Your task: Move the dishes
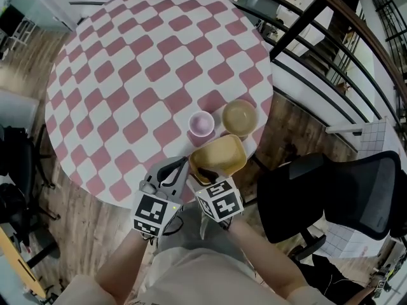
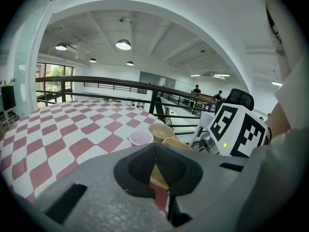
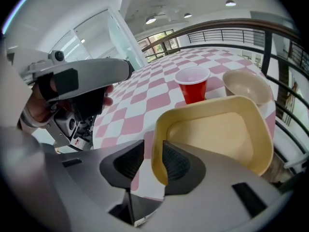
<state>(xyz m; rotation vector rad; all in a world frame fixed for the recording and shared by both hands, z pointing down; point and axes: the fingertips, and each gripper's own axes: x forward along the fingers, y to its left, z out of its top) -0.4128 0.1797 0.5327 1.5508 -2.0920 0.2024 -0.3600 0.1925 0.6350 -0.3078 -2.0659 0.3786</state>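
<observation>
Resting at five o'clock on the checkered table (image 1: 127, 75), the yellow tray (image 1: 219, 157) is being straddled at its rim by the parted jaws of the right gripper (image 3: 145, 153). The left gripper (image 2: 155, 148) is being held with jaws together, empty, at the tray's eight o'clock.

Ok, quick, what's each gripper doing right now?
Left gripper: closed, empty.
Right gripper: open, yellow tray rim between its jaws, not clamped.

Checkered table (image 1: 127, 75), black chair (image 1: 343, 192), metal railing (image 1: 305, 24)
</observation>
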